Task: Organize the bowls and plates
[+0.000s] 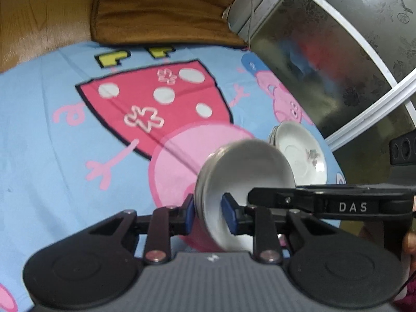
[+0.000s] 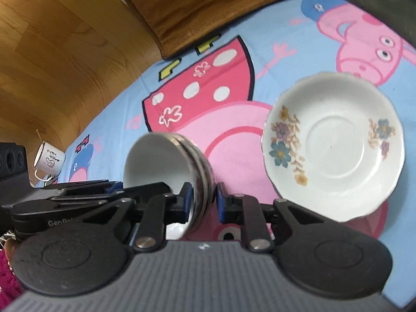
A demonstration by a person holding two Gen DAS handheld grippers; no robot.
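A stack of white bowls with dark striped outsides [image 1: 241,171] is held above the cartoon bedsheet. My left gripper [image 1: 208,213] is shut on its rim at one side. My right gripper [image 2: 202,202] is shut on the rim of the same stack [image 2: 166,161] at the other side; it also shows in the left wrist view [image 1: 325,202]. A stack of white floral plates [image 2: 335,145] lies on the sheet just right of the bowls, also seen in the left wrist view [image 1: 301,153].
A blue cartoon sheet [image 1: 52,143] covers the surface. A brown cushion [image 1: 161,7] lies at the far edge by the wood floor [image 2: 52,52]. A frosted glass door [image 1: 351,59] stands at the right. A white mug [image 2: 49,161] sits at the left.
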